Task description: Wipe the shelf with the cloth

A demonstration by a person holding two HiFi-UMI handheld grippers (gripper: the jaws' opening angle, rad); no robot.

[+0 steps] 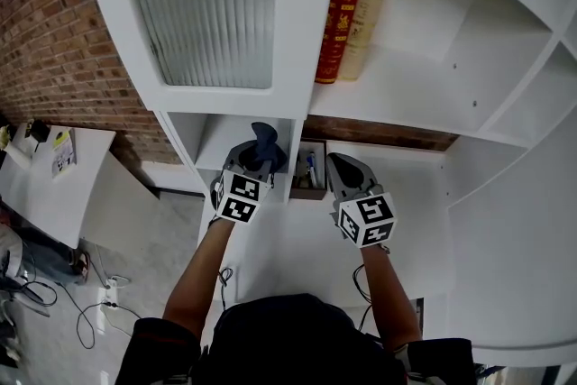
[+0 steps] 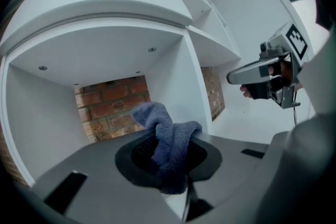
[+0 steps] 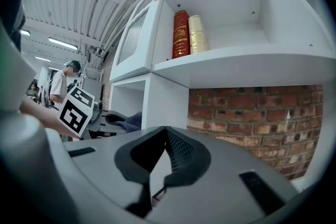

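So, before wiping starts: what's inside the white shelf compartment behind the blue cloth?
Only bare white walls and a red brick back show. The blue terry cloth, clamped in the left gripper, and that gripper's body cover the floor, so anything lying there is hidden.

Red book point(image 1: 341, 9) upright, touching cream book point(image 1: 365, 18) at its right. Brick wall point(image 1: 54, 32) behind. Open box point(image 1: 309, 192) of pens point(image 1: 311, 165) low at centre. White side table point(image 1: 36, 194) far left; cables point(image 1: 86, 311) on floor point(image 1: 153, 239) below. Person point(image 3: 60, 84) standing in background.
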